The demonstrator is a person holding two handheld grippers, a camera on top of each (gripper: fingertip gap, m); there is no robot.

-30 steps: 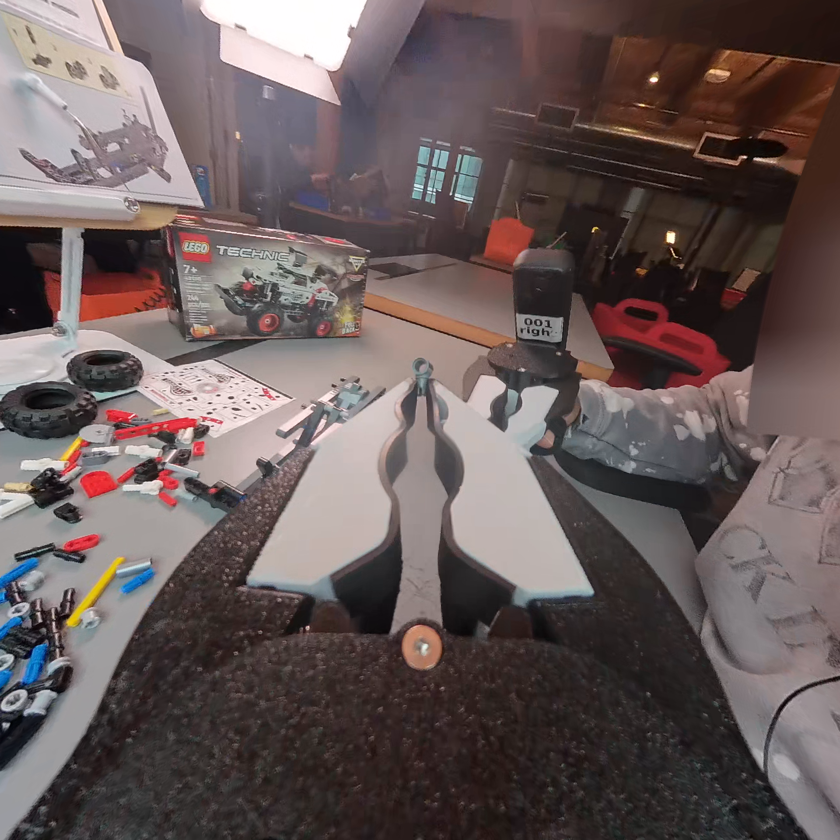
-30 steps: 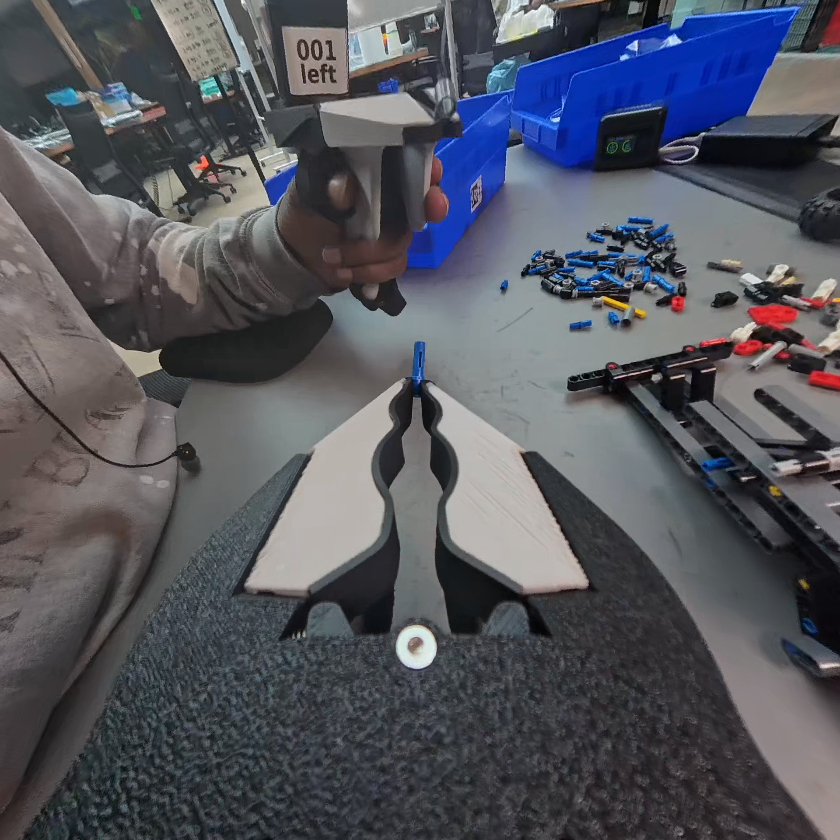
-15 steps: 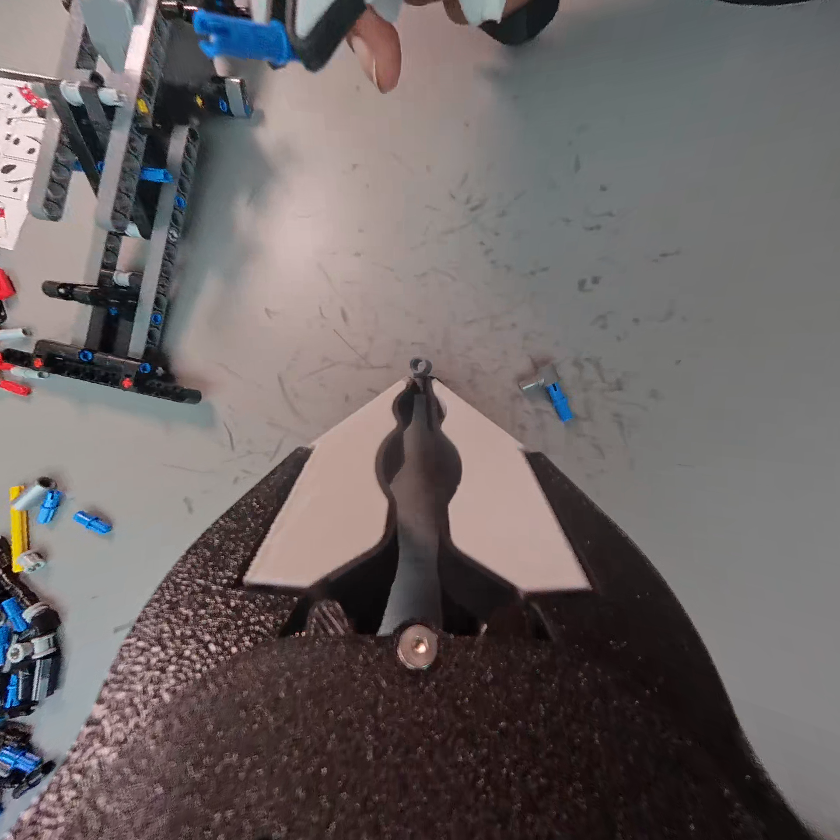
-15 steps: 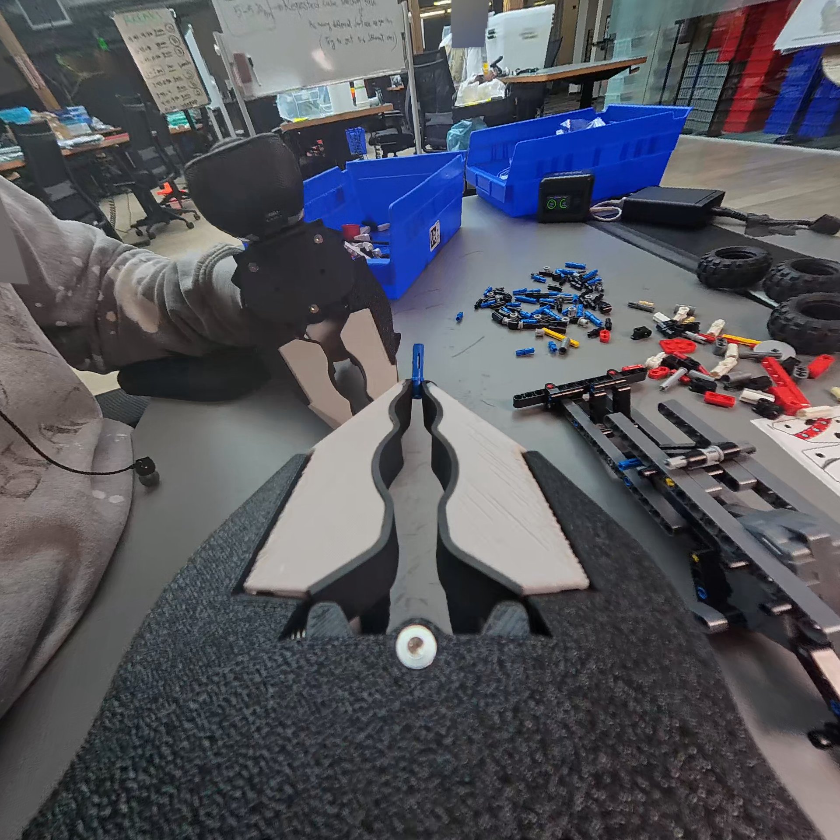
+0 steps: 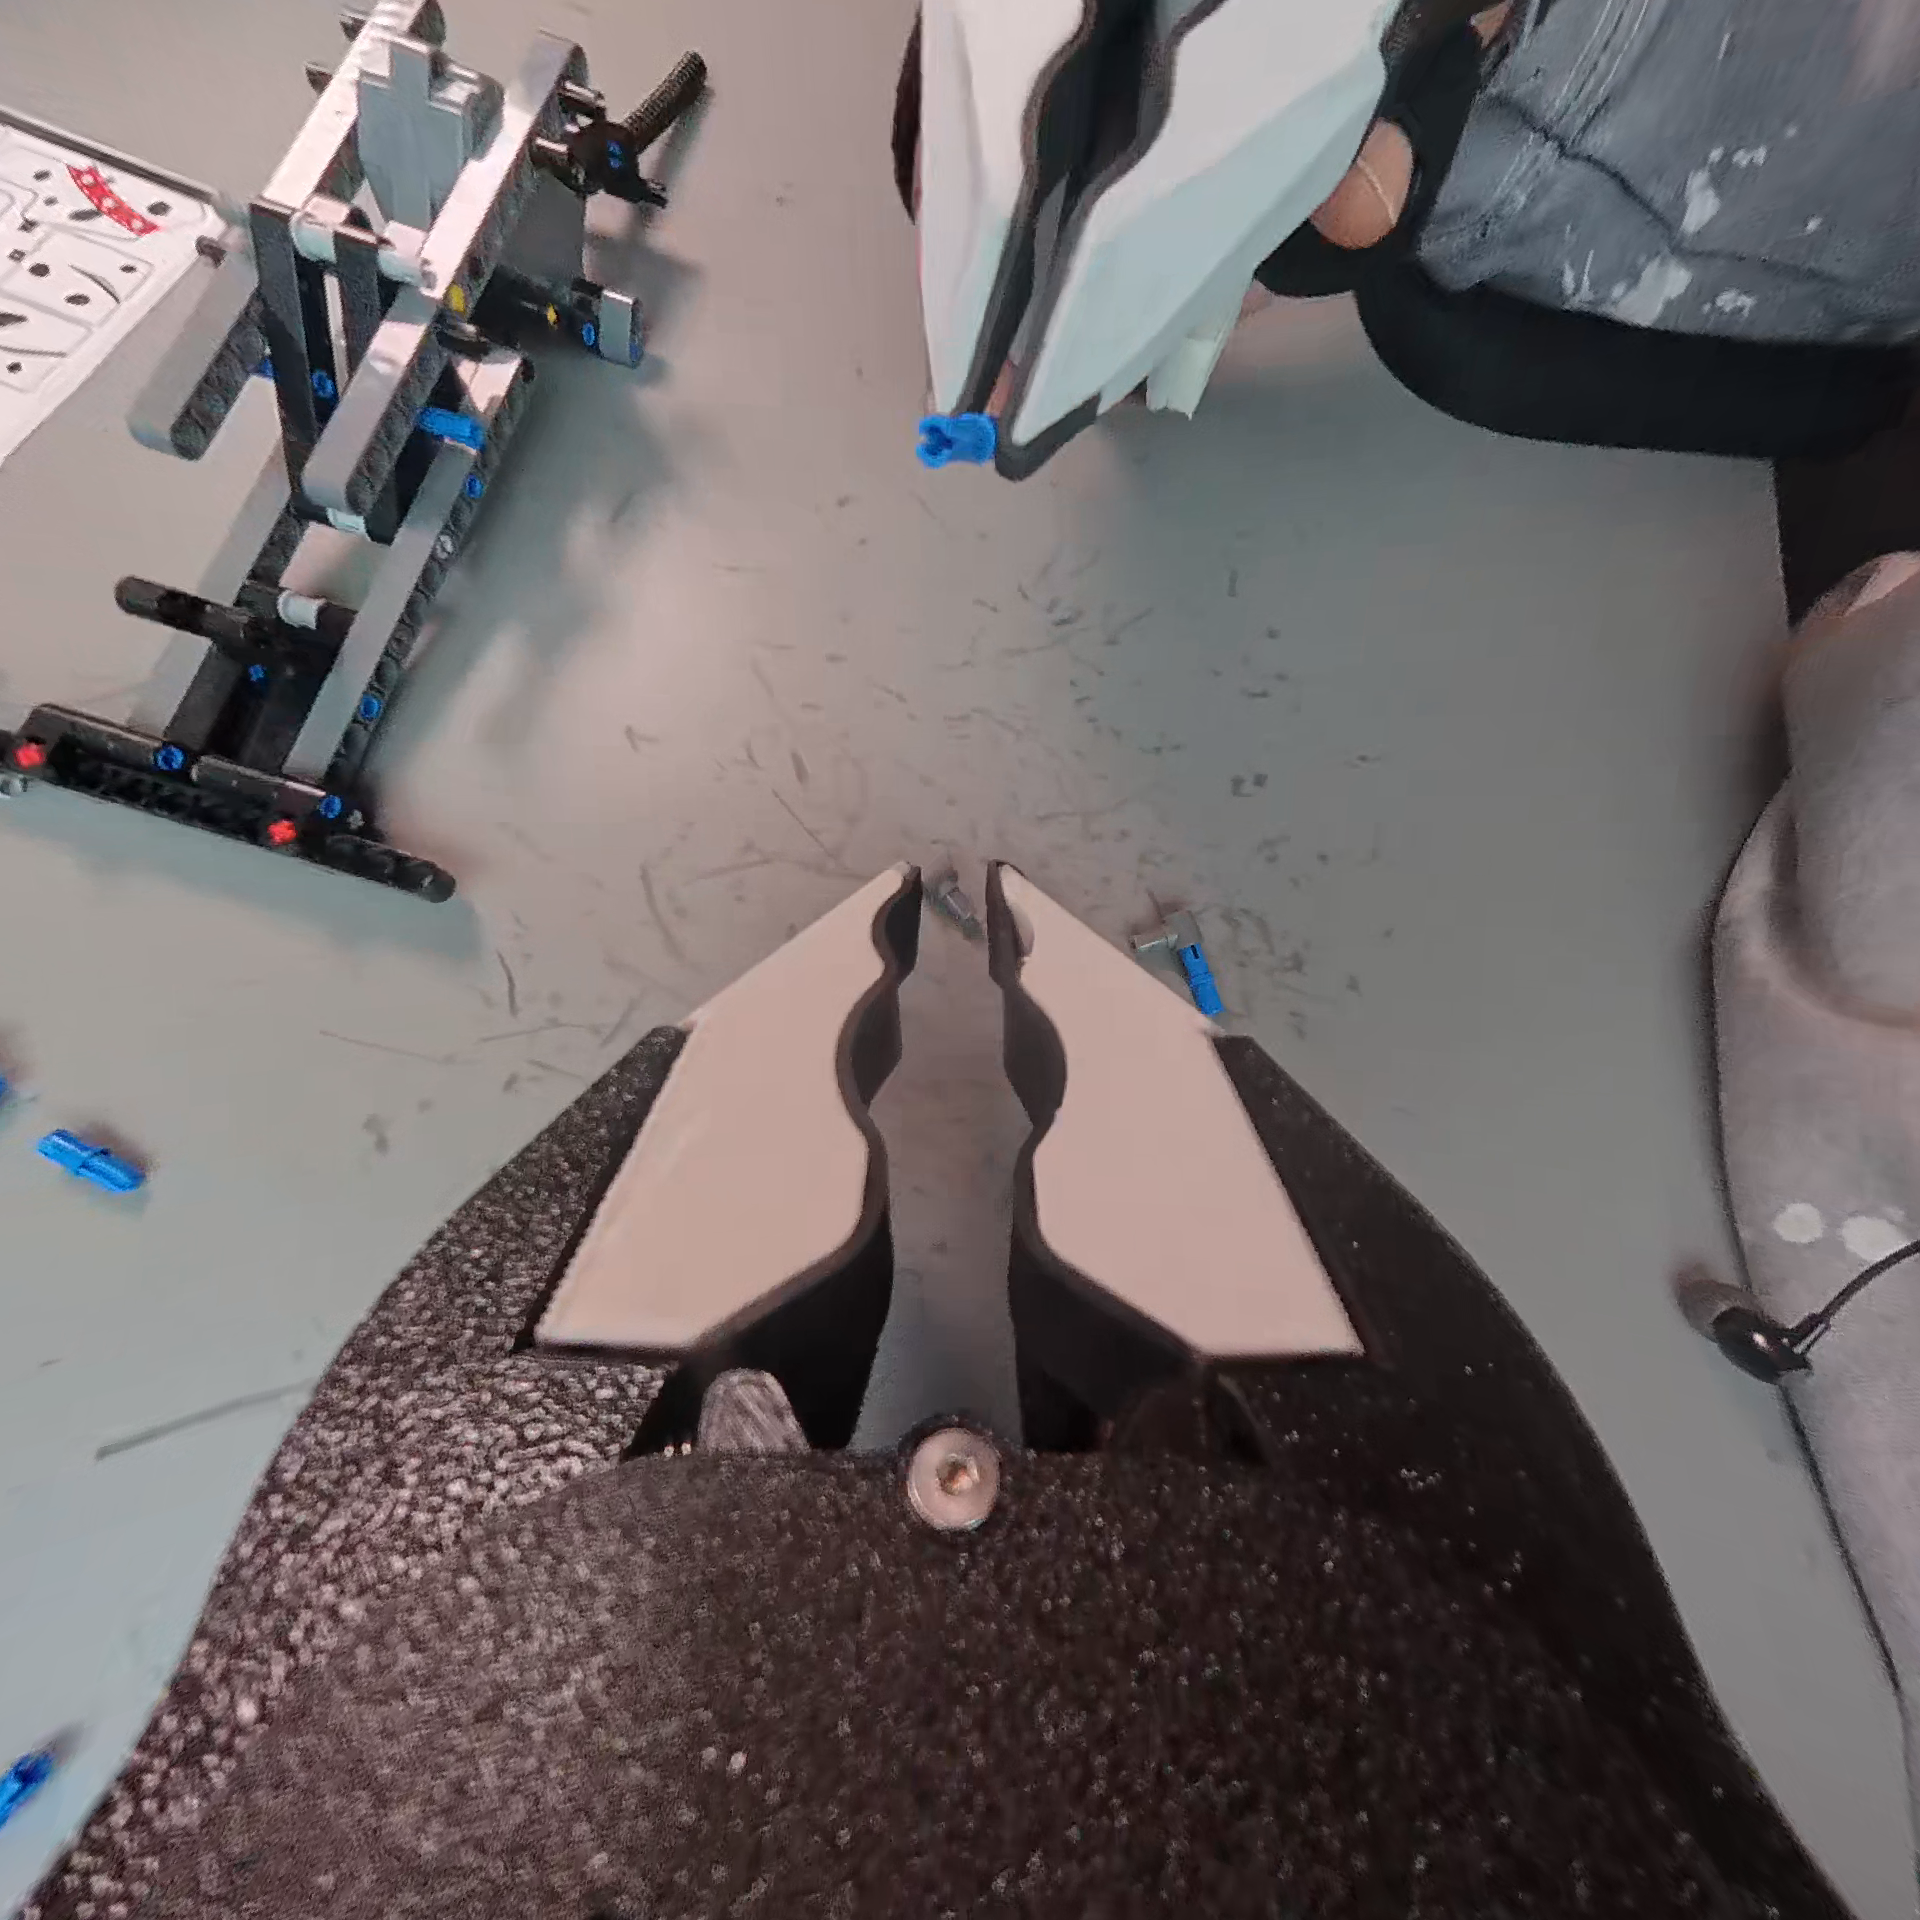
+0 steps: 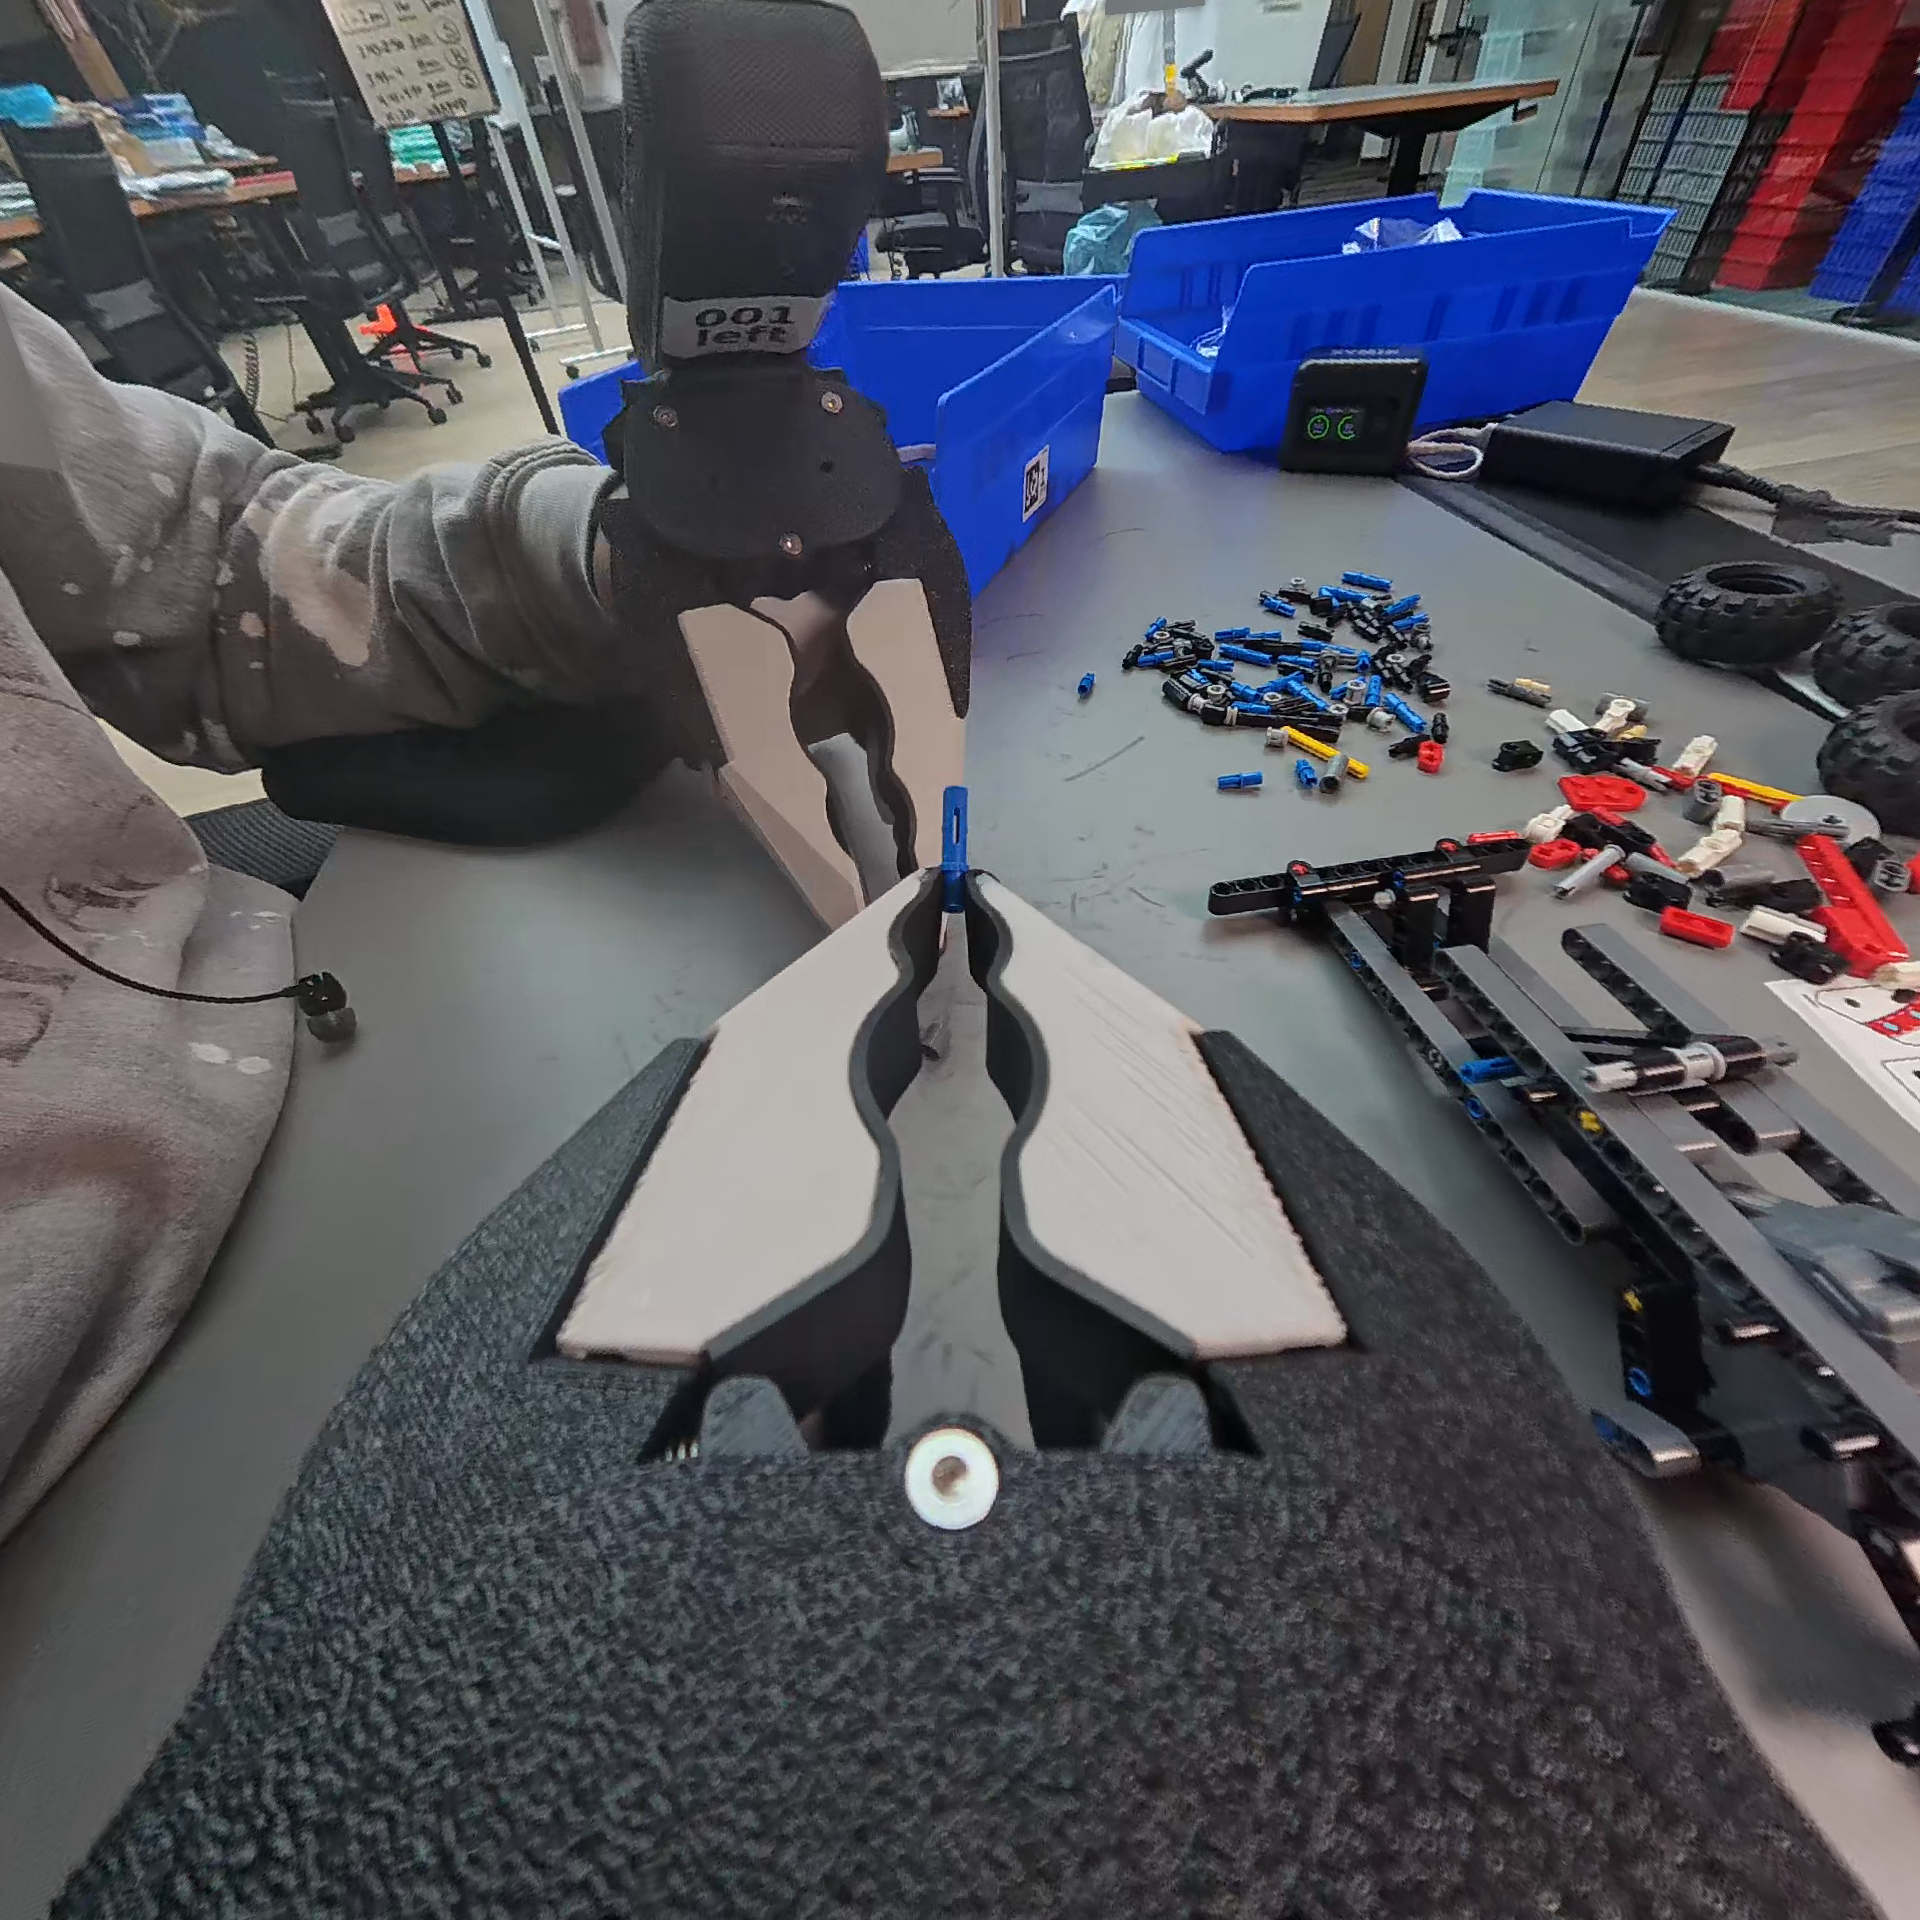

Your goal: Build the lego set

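Lego chassis (image 5: 343,436) lies left on grey table (image 5: 1039,644), loose parts (image 6: 1299,675) beyond. Left gripper (image 5: 953,883) points down, fingers parted around small grey connector (image 5: 954,906). Right gripper (image 6: 953,883) pinches blue pin (image 6: 953,831).

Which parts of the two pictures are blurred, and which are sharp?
Left wrist view: the right gripper and the lego frame are smeared by motion, the table scratches sharper. Right wrist view: mostly sharp, the blue pin crisp; straight edges bend near the borders.
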